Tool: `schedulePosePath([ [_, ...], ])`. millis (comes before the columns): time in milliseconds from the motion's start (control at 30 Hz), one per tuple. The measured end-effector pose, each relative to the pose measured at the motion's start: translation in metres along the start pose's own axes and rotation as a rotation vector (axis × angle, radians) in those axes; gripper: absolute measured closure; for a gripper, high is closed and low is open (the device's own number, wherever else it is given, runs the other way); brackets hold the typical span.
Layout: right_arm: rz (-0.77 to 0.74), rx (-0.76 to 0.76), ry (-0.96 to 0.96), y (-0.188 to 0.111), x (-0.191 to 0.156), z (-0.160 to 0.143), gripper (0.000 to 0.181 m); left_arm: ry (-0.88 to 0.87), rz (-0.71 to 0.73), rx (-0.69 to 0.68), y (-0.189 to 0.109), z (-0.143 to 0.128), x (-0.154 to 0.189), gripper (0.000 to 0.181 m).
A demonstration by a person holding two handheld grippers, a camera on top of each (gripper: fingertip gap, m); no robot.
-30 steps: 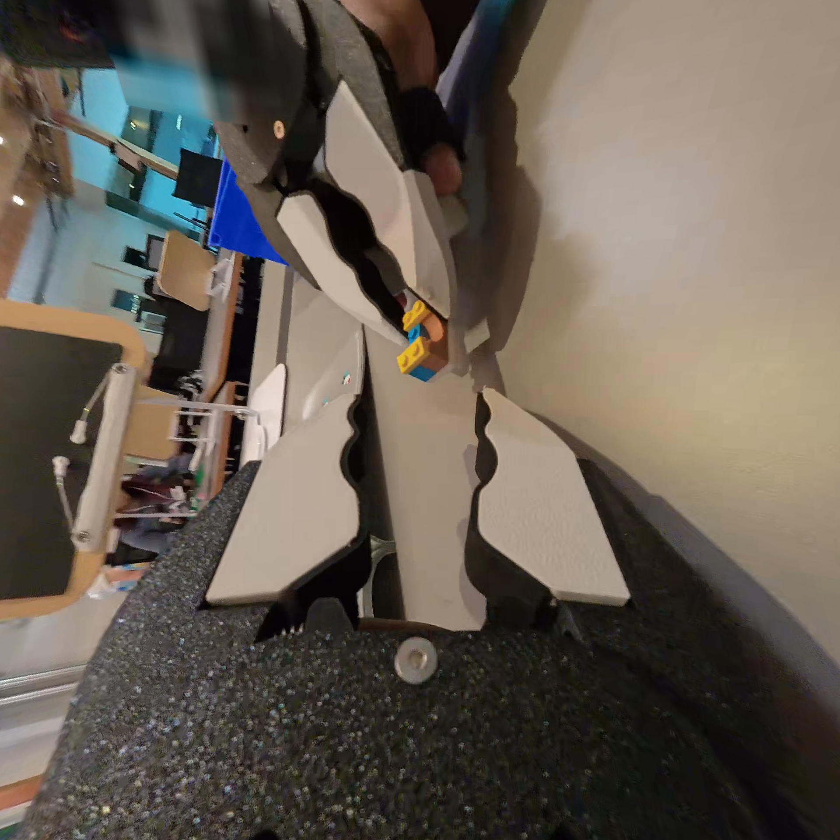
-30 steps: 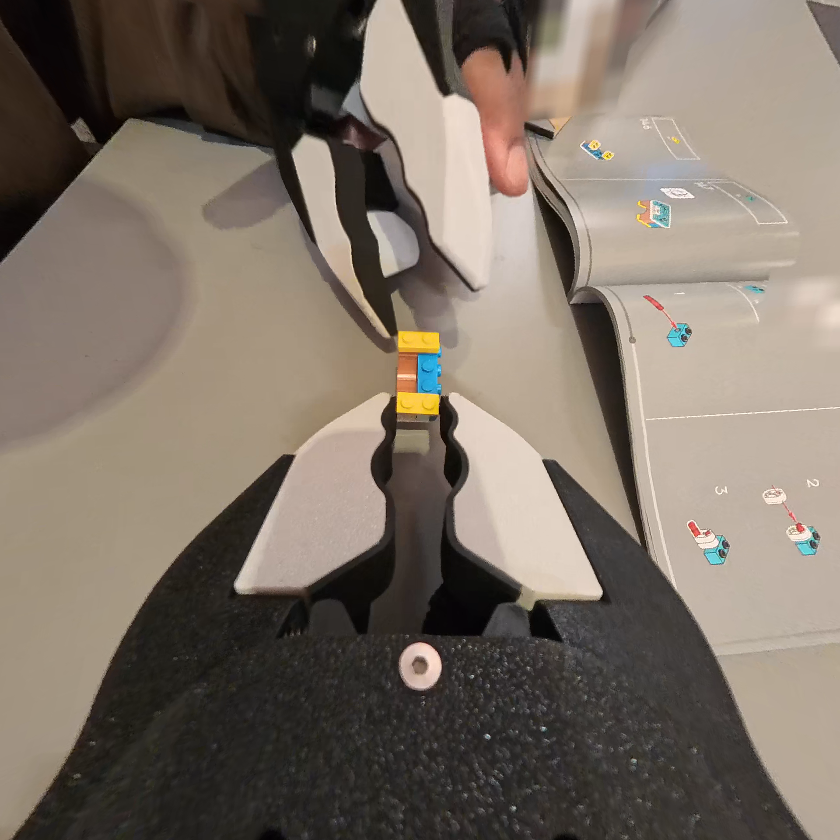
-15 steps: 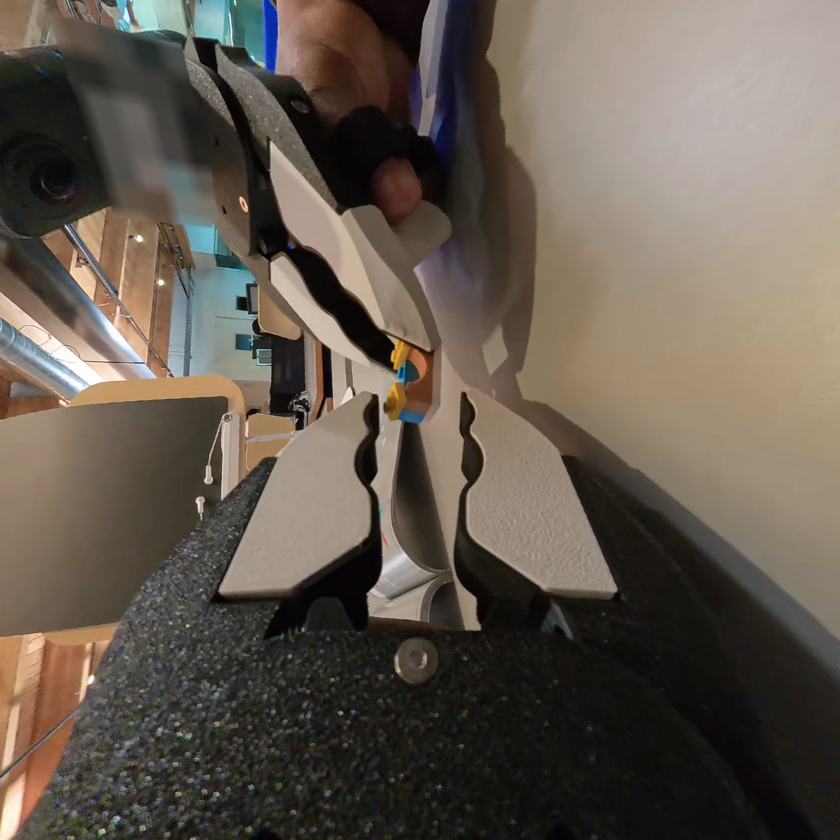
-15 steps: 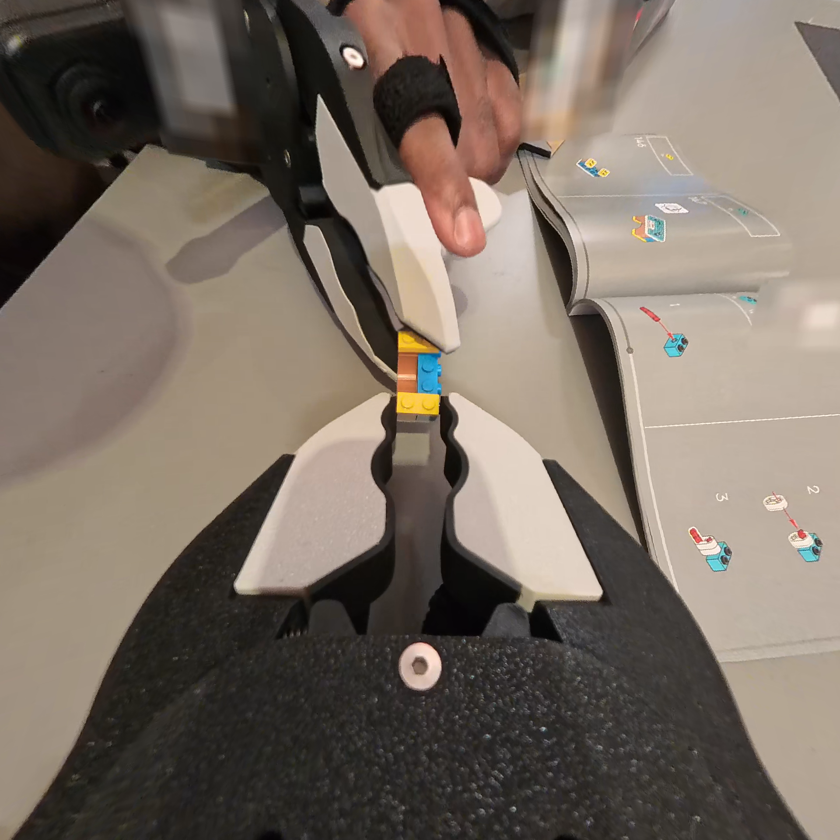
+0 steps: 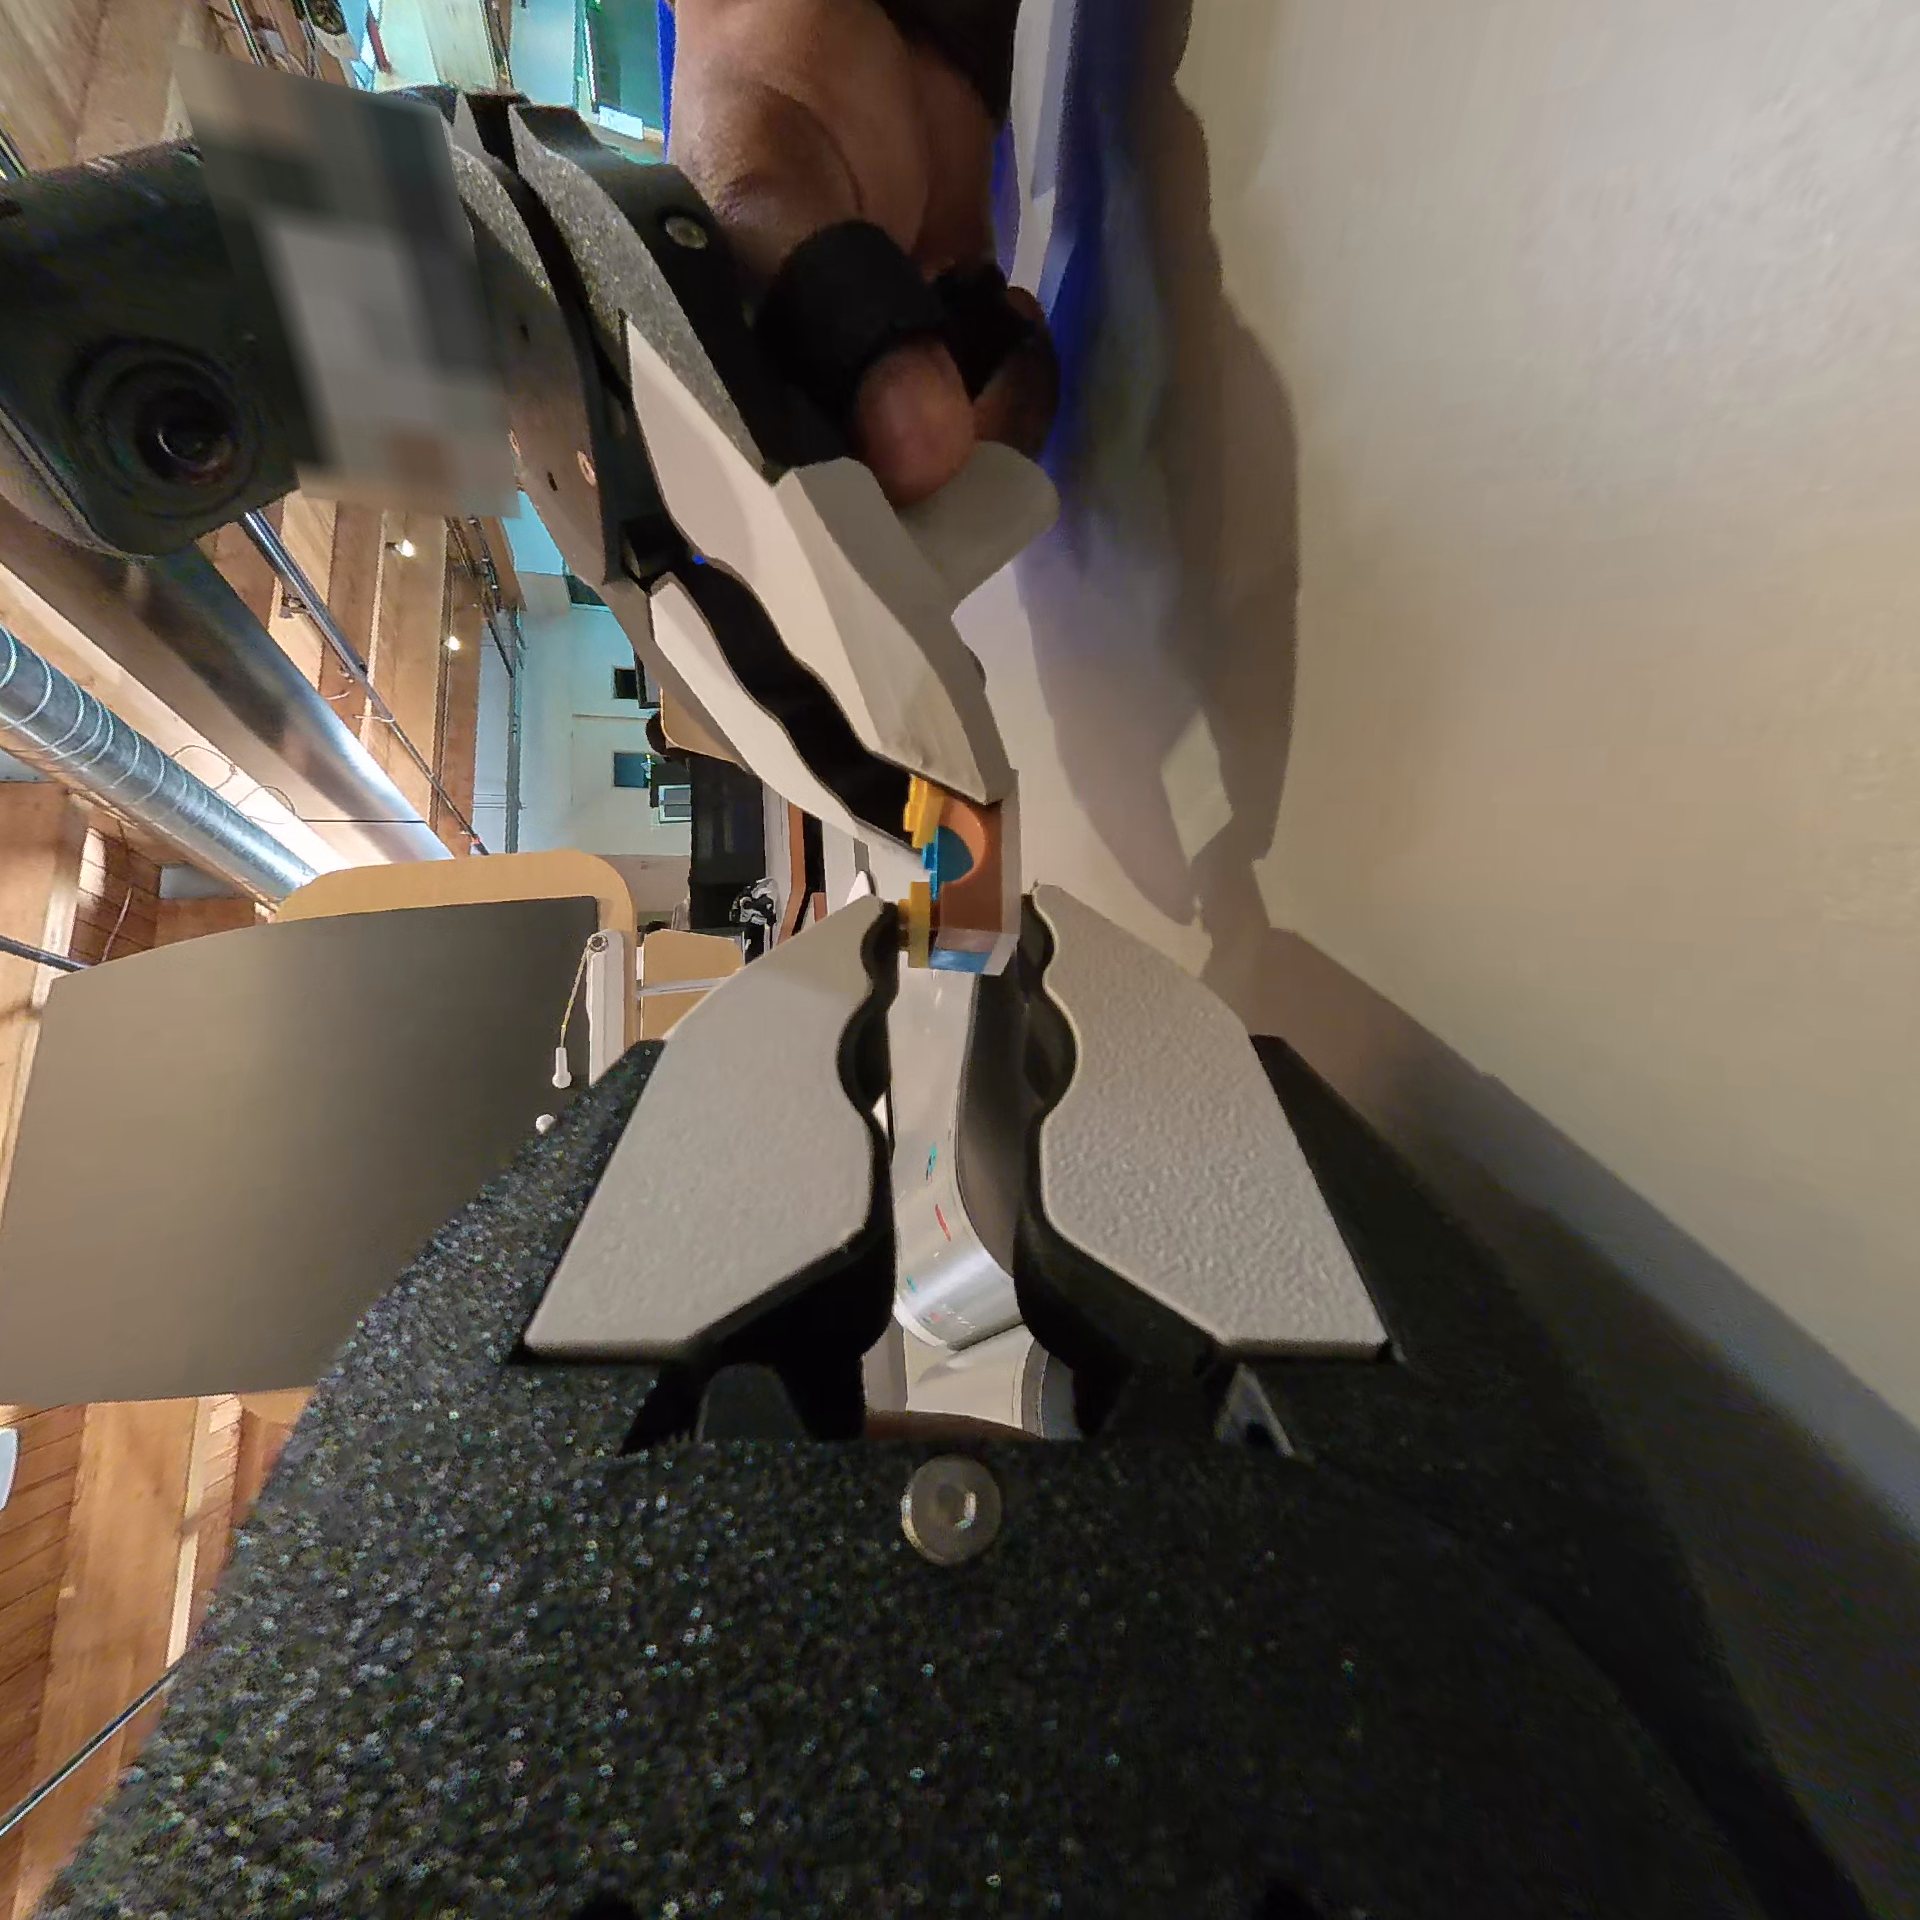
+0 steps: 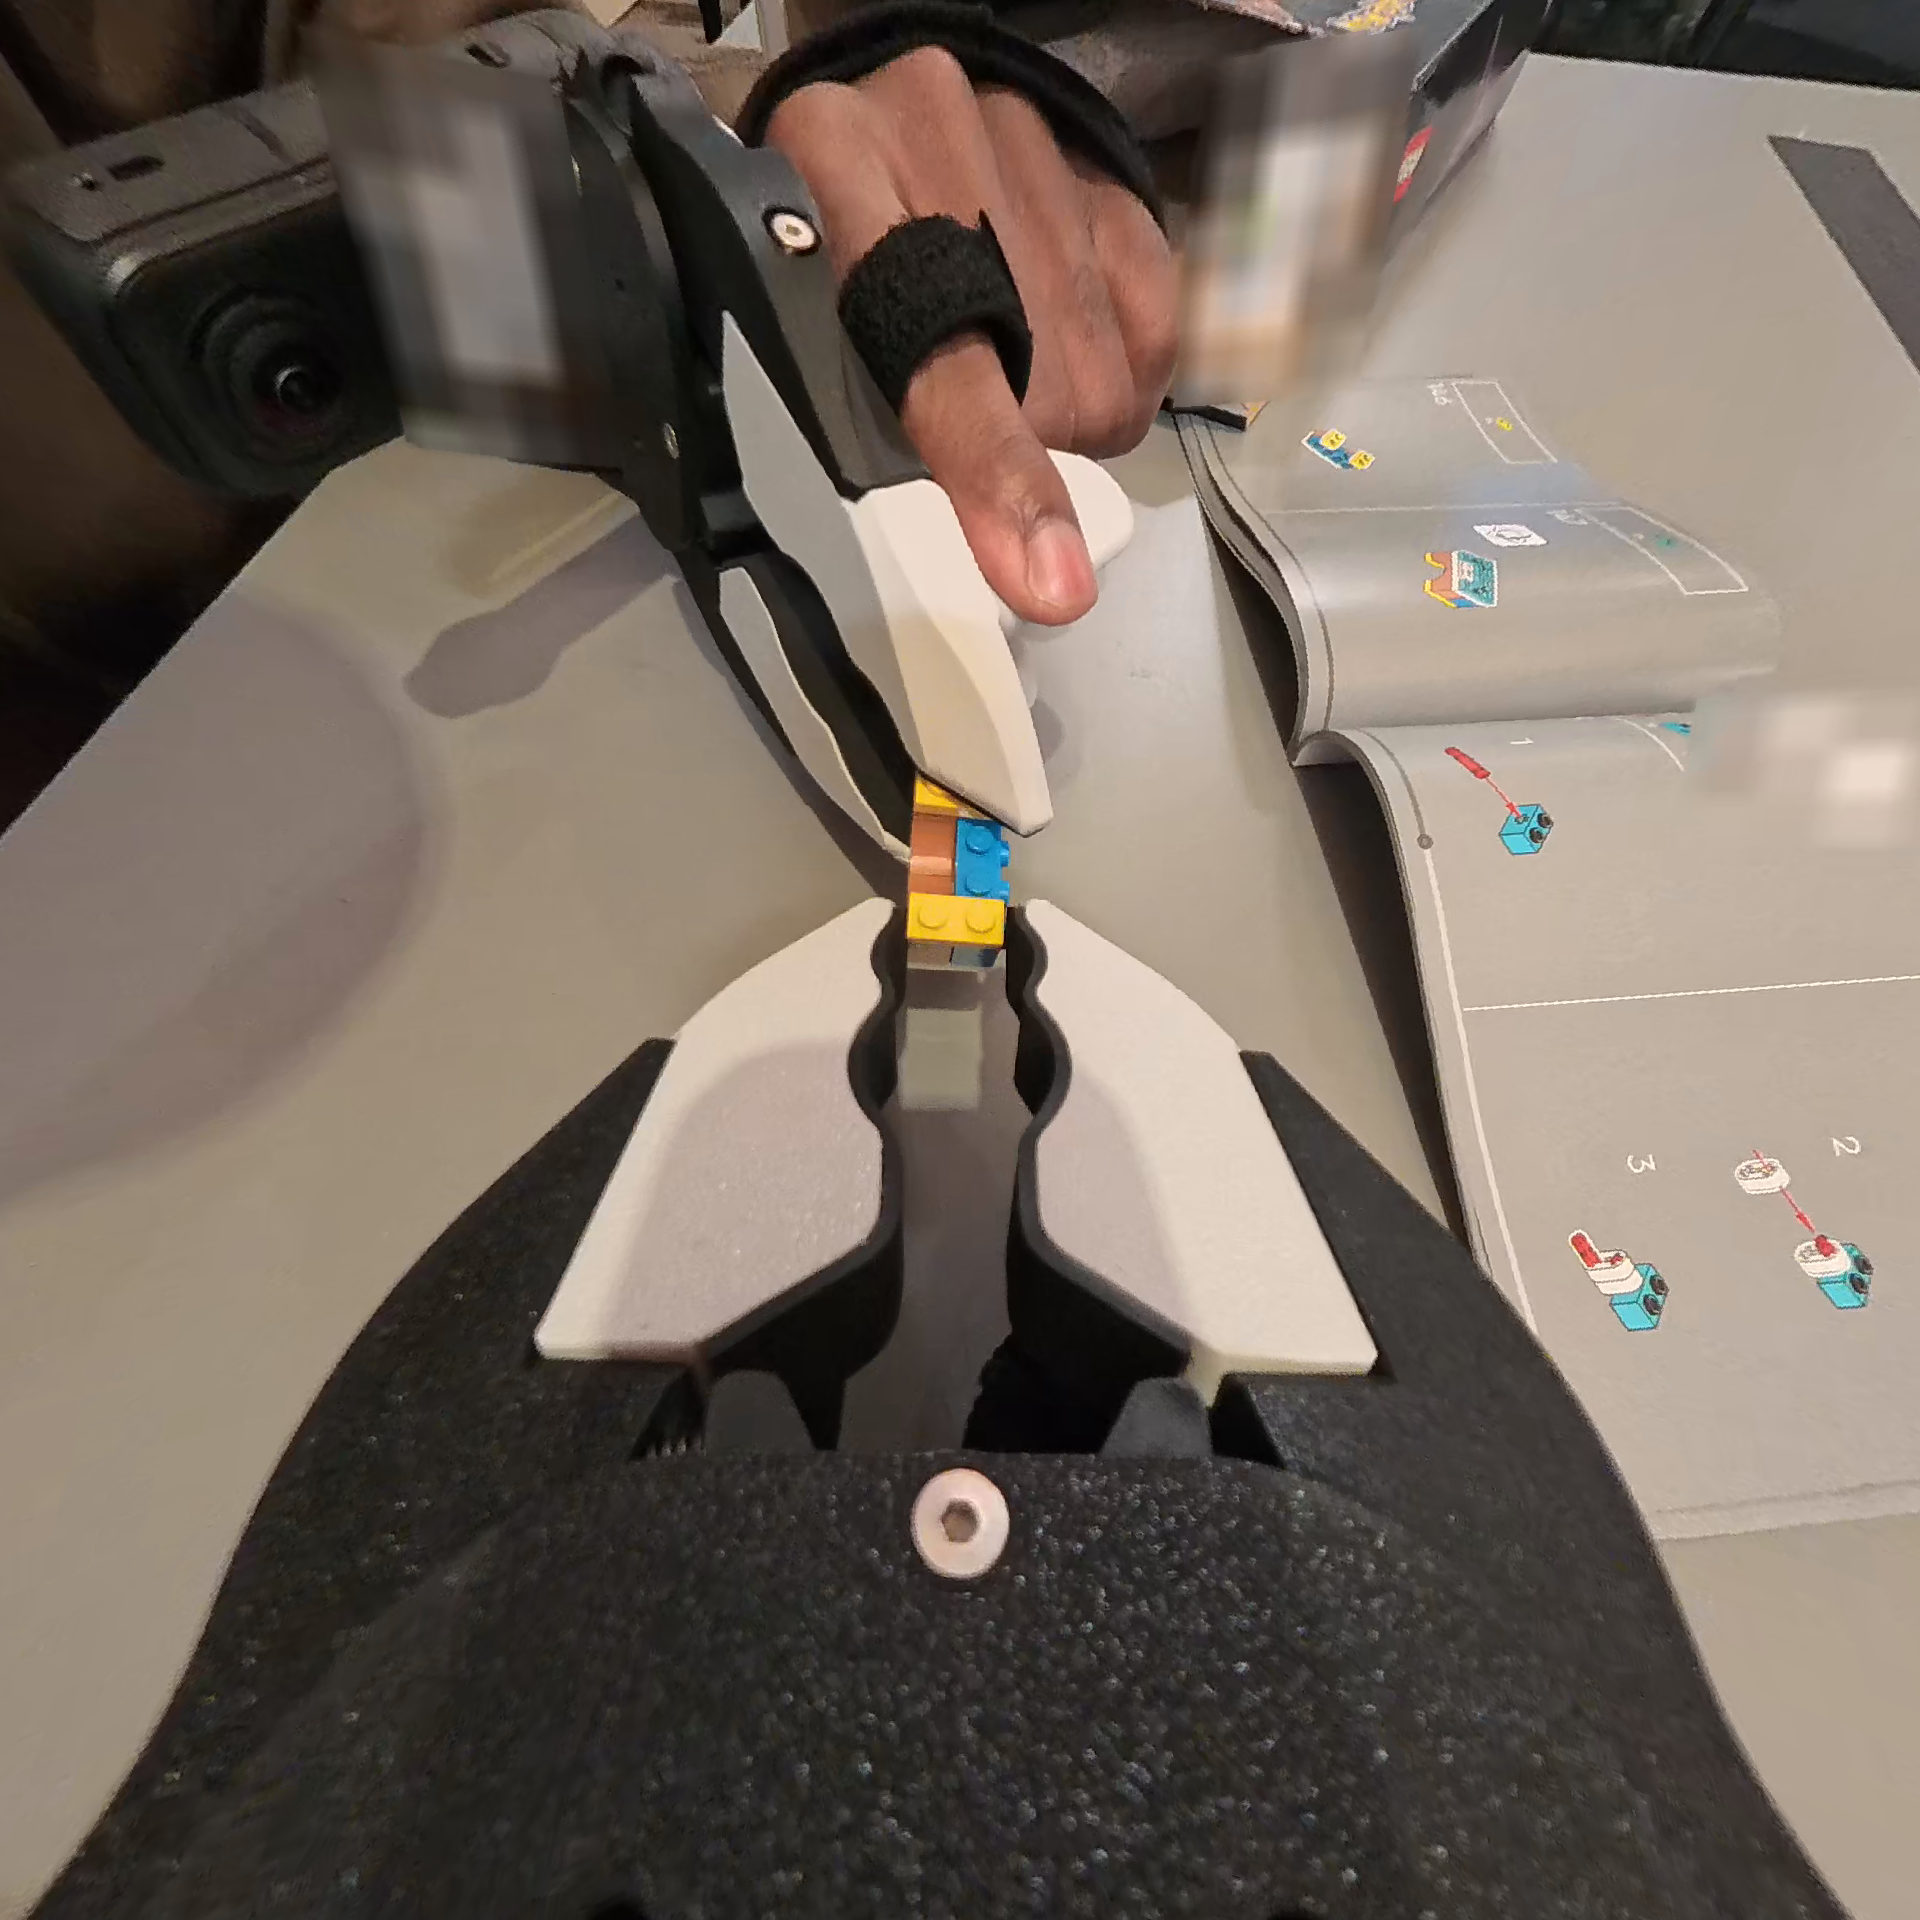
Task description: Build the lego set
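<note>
A small lego assembly [image 6: 956, 873] of yellow, brown and blue bricks hangs in the air above the grey table [image 6: 312, 831]. My right gripper [image 6: 954, 914] is shut on its near yellow end. My left gripper [image 6: 961, 816] comes in from the far side, tilted, and its fingertips close over the far yellow end. In the left wrist view the assembly [image 5: 971, 883] fills the gap between my left gripper's [image 5: 961, 914] tips, while the right gripper [image 5: 940, 805] grips it from above left. A person's hand [image 6: 997, 343] holds the left gripper.
An open instruction booklet [image 6: 1610, 1039] lies on the table to the right of the grippers. A lego box [image 6: 1455, 135] stands at the far right. In the left wrist view a chair back [image 5: 291, 1132] shows beyond the table edge. Left and right tips are no more than a few centimetres apart.
My left gripper has moved in onto the far end of the assembly and its fingers have narrowed around it. My right gripper has stayed still, holding the assembly.
</note>
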State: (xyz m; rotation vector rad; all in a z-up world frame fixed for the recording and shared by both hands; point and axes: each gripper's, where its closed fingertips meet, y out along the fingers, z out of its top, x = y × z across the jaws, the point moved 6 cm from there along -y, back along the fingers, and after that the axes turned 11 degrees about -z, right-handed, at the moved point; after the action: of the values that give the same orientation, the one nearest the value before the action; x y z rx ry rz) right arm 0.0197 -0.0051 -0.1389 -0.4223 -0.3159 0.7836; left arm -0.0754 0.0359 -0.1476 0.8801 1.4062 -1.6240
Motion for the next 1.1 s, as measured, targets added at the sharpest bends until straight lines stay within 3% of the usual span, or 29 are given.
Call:
schedulePosePath([
  [733,-0.037,0.031,0.079,-0.0031,0.0083,0.0021,0.162,-0.083,0.021,-0.050,0.0033,-0.0040,-0.0055,0.161],
  [900,-0.028,0.006,0.101,0.0005,0.0068,-0.0003,0.147,-0.095,0.008,-0.037,0.0033,-0.0038,-0.0039,0.161],
  [1000,-0.026,0.011,0.100,0.0024,0.0053,0.0011,0.160,-0.096,-0.020,-0.031,0.0038,-0.0034,-0.0017,0.161],
  [1100,-0.026,0.009,0.097,0.0029,0.0049,0.0011,0.162,-0.086,-0.016,-0.036,0.0039,-0.0037,-0.0012,0.161],
])
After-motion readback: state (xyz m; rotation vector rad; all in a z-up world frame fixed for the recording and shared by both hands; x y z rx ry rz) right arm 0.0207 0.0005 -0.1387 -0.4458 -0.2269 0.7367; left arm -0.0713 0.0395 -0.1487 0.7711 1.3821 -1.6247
